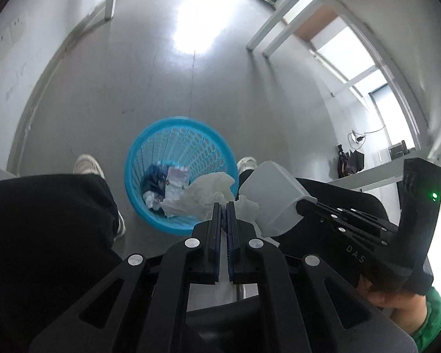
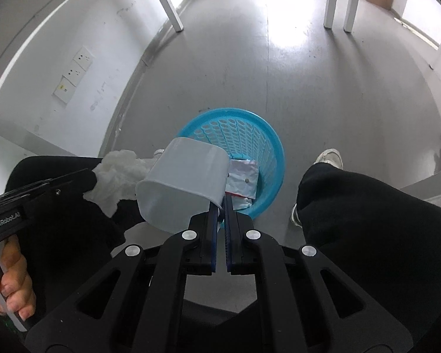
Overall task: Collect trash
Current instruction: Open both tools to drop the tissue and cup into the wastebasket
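Trash basket (image 1: 150, 158), blue, stood on the floor (image 1: 167, 82) holding a wrapper (image 1: 176, 181). Above its rim, the right hand-held gripper (image 2: 220, 203) was clamped on a tilted white plastic container (image 2: 182, 182); the left hand-held gripper (image 1: 224, 206) was pinched shut on a crumpled tissue (image 1: 208, 194).
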Demonstrator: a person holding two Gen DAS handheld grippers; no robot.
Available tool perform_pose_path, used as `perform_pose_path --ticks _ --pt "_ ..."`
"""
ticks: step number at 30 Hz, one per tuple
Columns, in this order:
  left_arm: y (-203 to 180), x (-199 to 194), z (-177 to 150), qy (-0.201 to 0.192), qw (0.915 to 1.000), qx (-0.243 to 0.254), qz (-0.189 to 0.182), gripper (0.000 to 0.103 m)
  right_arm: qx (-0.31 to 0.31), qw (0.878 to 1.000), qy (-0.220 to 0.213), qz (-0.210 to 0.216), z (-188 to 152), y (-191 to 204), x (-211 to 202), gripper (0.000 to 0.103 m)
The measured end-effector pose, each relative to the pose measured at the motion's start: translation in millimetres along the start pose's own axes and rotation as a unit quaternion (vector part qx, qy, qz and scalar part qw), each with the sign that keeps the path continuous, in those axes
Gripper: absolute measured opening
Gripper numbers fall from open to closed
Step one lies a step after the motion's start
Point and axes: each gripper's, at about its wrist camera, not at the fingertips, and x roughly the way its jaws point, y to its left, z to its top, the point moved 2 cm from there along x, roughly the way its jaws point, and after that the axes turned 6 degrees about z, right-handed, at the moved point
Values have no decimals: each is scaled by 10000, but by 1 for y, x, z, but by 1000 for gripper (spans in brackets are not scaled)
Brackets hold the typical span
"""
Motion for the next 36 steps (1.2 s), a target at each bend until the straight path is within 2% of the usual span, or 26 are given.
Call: perform_pose_path --ticks 3,12,19,29,36 --pt "5 14 5 208 9996 -142 135 2 28 9999 87 -84 7 -2 12 3" --pt "15 57 32 475 9967 -545 379 2 96 9984 475 -306 31 -9 60 3" --pt "23 84 50 606 9942 -731 495 2 596 9938 922 -180 41 -30 102 4" --pt "29 110 67 734 9913 -836 702 2 689 9904 1154 -307 49 -40 136 4" --pt "26 112 66 696 9921 -838 620 2 817 9897 1137 -286 52 -47 141 4"
